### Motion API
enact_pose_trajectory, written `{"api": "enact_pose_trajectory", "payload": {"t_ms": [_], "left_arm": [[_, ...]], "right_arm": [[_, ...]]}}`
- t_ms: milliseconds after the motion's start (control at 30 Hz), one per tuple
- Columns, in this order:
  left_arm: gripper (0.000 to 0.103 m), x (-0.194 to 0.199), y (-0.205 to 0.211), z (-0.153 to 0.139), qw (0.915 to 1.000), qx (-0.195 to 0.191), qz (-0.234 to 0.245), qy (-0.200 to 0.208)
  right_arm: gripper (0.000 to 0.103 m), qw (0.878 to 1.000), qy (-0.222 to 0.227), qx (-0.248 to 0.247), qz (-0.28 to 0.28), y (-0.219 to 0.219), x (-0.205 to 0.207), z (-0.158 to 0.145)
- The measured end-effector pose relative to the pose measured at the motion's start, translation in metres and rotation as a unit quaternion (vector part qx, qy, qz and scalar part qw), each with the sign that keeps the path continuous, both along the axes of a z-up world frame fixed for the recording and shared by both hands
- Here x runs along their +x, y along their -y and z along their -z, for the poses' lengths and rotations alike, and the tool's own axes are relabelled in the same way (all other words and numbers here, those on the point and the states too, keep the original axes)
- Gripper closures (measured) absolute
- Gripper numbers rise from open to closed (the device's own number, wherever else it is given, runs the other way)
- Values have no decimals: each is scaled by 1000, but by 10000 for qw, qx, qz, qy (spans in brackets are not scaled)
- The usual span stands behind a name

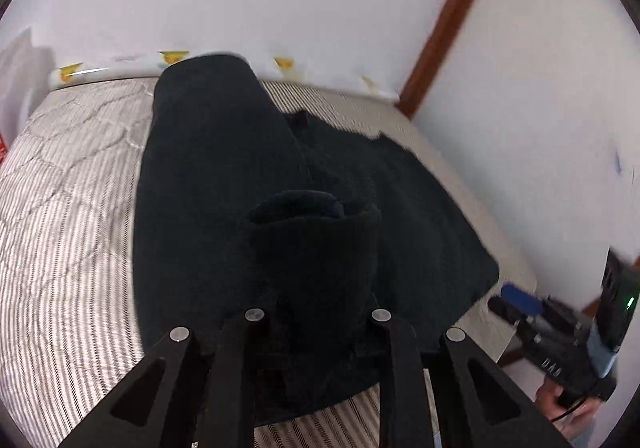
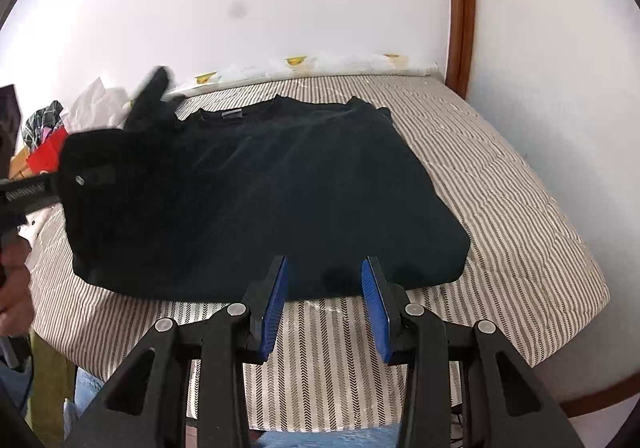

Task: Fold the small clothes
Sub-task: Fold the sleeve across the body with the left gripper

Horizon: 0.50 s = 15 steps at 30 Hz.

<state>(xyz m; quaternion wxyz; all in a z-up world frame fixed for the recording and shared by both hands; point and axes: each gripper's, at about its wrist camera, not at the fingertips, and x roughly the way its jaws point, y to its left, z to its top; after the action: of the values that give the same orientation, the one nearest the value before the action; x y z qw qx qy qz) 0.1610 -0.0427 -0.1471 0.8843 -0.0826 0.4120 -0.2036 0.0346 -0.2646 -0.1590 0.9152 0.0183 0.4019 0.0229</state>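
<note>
A black T-shirt lies on a striped mattress, collar toward the far wall. My left gripper is shut on the shirt's left side fabric and holds it lifted, so a fold hangs in front of the lens and hides its fingertips. In the right wrist view this gripper shows at the left, wrapped in cloth. My right gripper is open and empty, its blue pads just short of the shirt's near hem. It shows at the right in the left wrist view.
White walls stand behind and right of the mattress, with a brown wooden post in the corner. A pile of coloured clothes and paper lies off the left side. The mattress edge drops off close below my right gripper.
</note>
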Motion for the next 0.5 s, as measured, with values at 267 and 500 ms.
{"api": "enact_pose_trajectory", "payload": {"t_ms": [267,500], "left_arm": [[59,-21,-17,-11,9975,-405,554,149],[42,-59,-46,-9,9974,160,395,573]], "right_arm": [[61,9989,136,129,-419,-27,8,-10],[47,9981,125,268,-549,-52,17,-23]]}}
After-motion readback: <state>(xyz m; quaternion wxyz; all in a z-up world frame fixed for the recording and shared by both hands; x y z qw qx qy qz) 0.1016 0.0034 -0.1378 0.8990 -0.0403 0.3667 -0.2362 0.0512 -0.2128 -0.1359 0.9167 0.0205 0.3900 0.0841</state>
